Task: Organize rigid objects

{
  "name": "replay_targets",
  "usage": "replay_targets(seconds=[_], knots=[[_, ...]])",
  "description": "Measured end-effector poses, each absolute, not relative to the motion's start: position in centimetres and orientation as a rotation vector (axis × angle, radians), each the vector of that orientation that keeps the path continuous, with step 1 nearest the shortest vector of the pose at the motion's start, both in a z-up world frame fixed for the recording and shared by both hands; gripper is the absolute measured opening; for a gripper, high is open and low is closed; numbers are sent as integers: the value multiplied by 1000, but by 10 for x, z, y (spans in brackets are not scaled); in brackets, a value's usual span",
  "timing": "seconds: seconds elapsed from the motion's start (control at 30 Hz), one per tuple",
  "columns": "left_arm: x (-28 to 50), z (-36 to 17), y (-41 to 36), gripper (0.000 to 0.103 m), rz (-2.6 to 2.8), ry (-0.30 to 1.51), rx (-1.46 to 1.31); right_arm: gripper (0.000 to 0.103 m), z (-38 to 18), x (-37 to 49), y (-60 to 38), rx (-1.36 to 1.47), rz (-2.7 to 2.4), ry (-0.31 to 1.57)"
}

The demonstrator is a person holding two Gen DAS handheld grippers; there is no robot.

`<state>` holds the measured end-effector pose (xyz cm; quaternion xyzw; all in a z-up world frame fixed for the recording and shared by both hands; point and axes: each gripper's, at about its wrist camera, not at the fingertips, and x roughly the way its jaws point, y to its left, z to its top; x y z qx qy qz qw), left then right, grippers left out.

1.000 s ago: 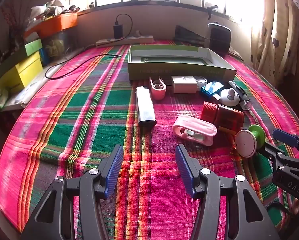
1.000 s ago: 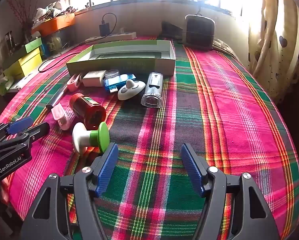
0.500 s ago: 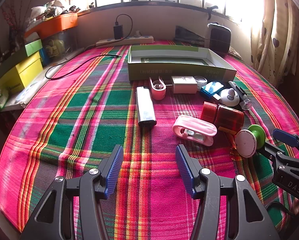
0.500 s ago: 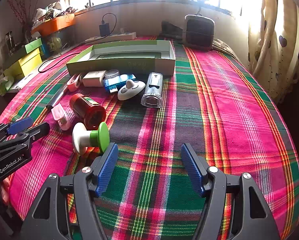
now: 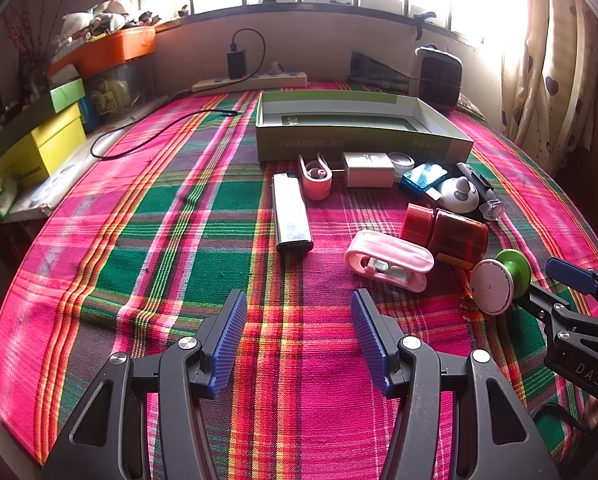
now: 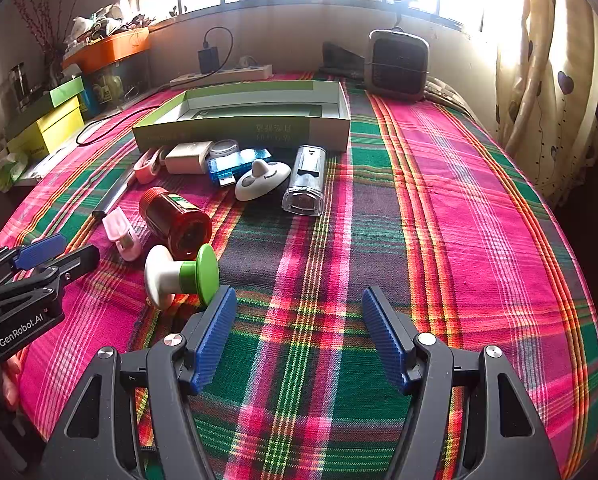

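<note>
Plaid cloth in pink, green and red covers the counter (image 5: 147,240), lit from a bright window along the top of both frames.

Lowest in the left wrist view, the left hand-held gripper (image 5: 297,332) hangs over bare cloth with its blue pads wide apart and nothing between them. At the bottom of the right wrist view, the right hand-held gripper (image 6: 297,328) is spread just as wide and empty too; its left pad sits just beside the green-and-white knob (image 6: 181,276), though whether they touch I cannot tell.

Just above the knob in that view lies a red jar (image 6: 177,220) on its side, with a pink clip (image 6: 121,232) to its left. In the left wrist view the pink clip lies right of centre, and a silver lighter (image 5: 291,212) lies lengthwise at mid-frame, apart from the rest.

Farther up, a row of small things crowds the near wall of the box: a pink hook (image 5: 316,178), a white charger (image 5: 367,169), a blue USB device (image 6: 239,164), a white oval switch (image 6: 263,180) and a clear-cased gadget (image 6: 306,184).

Behind them stands the open green box (image 5: 359,142), shallow, with nothing loose visible inside it.

Beyond the box, a power strip (image 5: 251,80) with a black plug runs along the wall at upper centre, a black cable (image 5: 159,132) trails to the left, and a small dark heater (image 6: 397,64) sits toward the upper right.
</note>
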<state>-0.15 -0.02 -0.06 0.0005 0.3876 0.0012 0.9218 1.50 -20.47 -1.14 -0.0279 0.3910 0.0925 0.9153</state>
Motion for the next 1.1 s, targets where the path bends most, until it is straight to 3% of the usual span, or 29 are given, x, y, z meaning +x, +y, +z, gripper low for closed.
replay_targets(seconds=[1.1], knots=[[-2, 1, 8, 53, -34, 803, -19, 66, -14, 15, -204, -59, 200, 809]])
